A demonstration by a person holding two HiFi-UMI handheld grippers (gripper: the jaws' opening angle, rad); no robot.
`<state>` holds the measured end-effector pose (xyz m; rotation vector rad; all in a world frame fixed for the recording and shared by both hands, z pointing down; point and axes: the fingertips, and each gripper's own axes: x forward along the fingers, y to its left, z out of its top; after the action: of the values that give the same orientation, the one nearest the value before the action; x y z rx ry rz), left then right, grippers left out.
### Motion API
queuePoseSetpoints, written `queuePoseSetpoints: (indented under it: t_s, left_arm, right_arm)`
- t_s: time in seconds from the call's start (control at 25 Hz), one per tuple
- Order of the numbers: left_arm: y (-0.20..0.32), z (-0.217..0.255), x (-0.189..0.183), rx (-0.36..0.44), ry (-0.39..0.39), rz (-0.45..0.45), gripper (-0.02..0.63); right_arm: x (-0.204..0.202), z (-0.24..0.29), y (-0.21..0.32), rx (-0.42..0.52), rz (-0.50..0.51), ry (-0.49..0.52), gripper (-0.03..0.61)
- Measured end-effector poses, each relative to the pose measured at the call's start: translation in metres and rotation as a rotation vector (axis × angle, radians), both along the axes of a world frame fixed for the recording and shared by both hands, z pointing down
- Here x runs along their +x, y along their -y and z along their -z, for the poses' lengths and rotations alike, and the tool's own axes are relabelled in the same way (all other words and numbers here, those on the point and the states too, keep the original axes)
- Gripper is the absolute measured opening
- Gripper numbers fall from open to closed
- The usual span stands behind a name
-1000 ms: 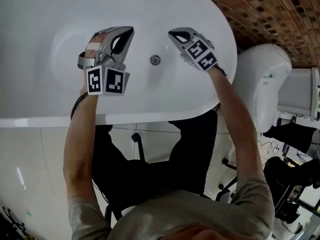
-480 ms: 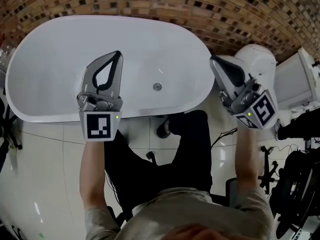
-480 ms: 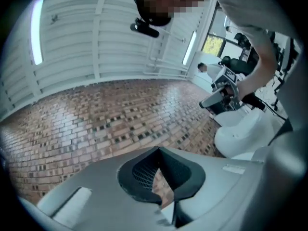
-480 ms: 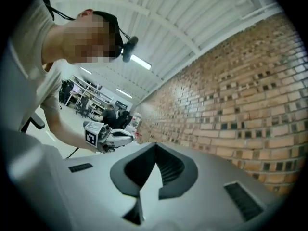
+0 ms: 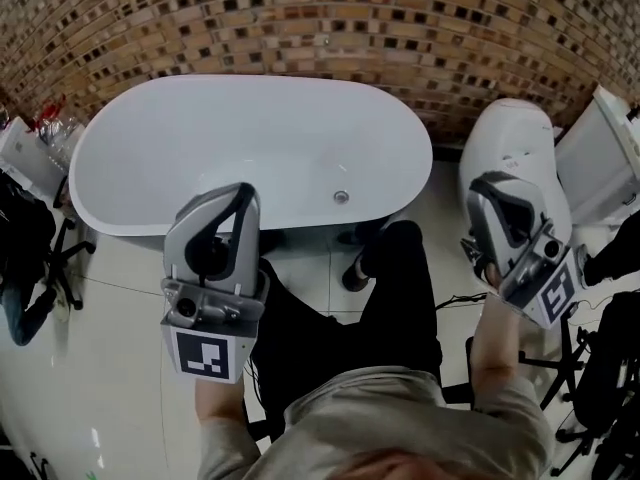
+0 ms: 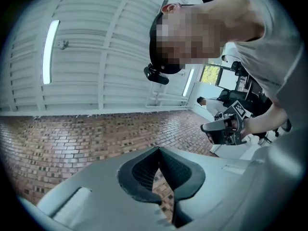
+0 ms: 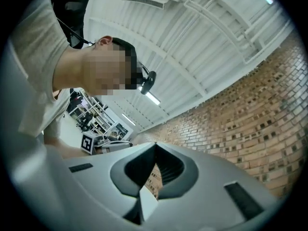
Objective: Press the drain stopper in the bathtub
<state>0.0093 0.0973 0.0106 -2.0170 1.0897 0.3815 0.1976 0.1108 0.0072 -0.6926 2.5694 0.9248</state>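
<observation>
Head view: drain stopper (image 5: 341, 197) sits in the bathtub (image 5: 200, 133) floor, right of centre. Left gripper (image 5: 243, 194) and right gripper (image 5: 492, 184) hover nearer, well apart from it.
Left gripper view: jaws tip-to-tip, nothing between.
Right gripper view: jaws likewise closed, empty.

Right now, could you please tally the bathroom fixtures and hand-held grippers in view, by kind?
bathtub: 1
drain stopper: 1
toilet: 1
hand-held grippers: 2, the left hand-held gripper and the right hand-held gripper
Total: 5
</observation>
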Motion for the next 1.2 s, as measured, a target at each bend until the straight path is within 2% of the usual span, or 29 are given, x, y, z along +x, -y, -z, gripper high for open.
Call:
queuePoseSetpoints:
  t_s: [0.2, 0.32, 0.44, 0.64, 0.88, 1.2]
  left_arm:
    - [-0.049, 0.013, 0.006, -0.004, -0.008, -0.046, 0.006]
    - [-0.069, 0.024, 0.009, 0.005, -0.02, -0.067, 0.006]
    - [-0.082, 0.032, 0.012, 0.025, -0.009, -0.09, 0.006]
    - [-0.095, 0.038, 0.022, 0.055, -0.001, -0.127, 0.006]
    - [-0.104, 0.032, 0.032, 0.065, 0.036, -0.146, 0.006]
    - [-0.108, 0.03, 0.037, 0.072, 0.04, -0.138, 0.006]
  right_arm:
    - [0.004, 0.017, -0.05, 0.084, 0.01, -0.005, 0.0]
    - [0.007, 0.03, -0.074, 0.159, -0.031, -0.03, 0.0]
    - [0.018, 0.036, -0.091, 0.216, -0.075, -0.016, 0.0]
    - [0.02, 0.035, -0.108, 0.268, -0.073, -0.048, 0.0]
    - [0.021, 0.03, -0.113, 0.284, -0.07, -0.065, 0.0]
    - [0.023, 0.028, -0.12, 0.298, -0.055, -0.067, 0.0]
